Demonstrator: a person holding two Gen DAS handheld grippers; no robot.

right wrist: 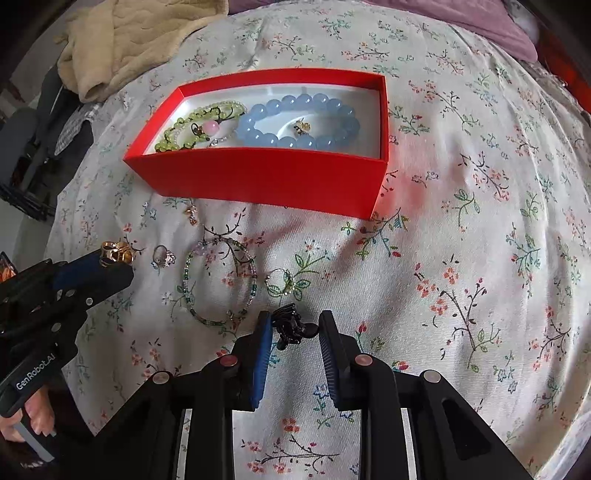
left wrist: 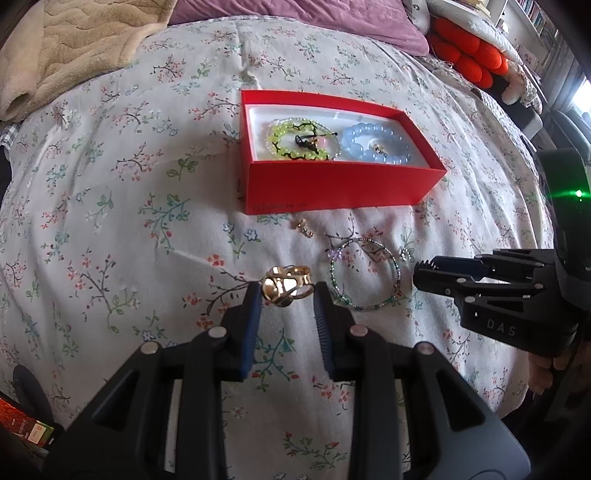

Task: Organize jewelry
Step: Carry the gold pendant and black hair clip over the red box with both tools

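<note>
A red box [left wrist: 332, 184] [right wrist: 266, 177] on the floral bedspread holds a green bead bracelet [left wrist: 291, 138] [right wrist: 199, 125] and a blue bead bracelet [left wrist: 376, 144] [right wrist: 299, 122]. My left gripper [left wrist: 288, 290] [right wrist: 114, 254] is shut on a gold ring [left wrist: 286, 286] just above the bedspread. My right gripper [right wrist: 295, 325] [left wrist: 424, 269] is shut on a small black piece of jewelry [right wrist: 291, 325]. A thin beaded bangle [left wrist: 364, 273] [right wrist: 218, 280] lies between the grippers. A small gold charm [left wrist: 304, 227] [right wrist: 191, 214] lies in front of the box.
A silver ring [right wrist: 164, 256] and a thin ring [right wrist: 279, 280] lie loose by the bangle. A beige blanket [left wrist: 74, 48] [right wrist: 140, 40] and a purple pillow [left wrist: 314, 14] lie behind the box. A red cushion [left wrist: 465, 48] is at far right.
</note>
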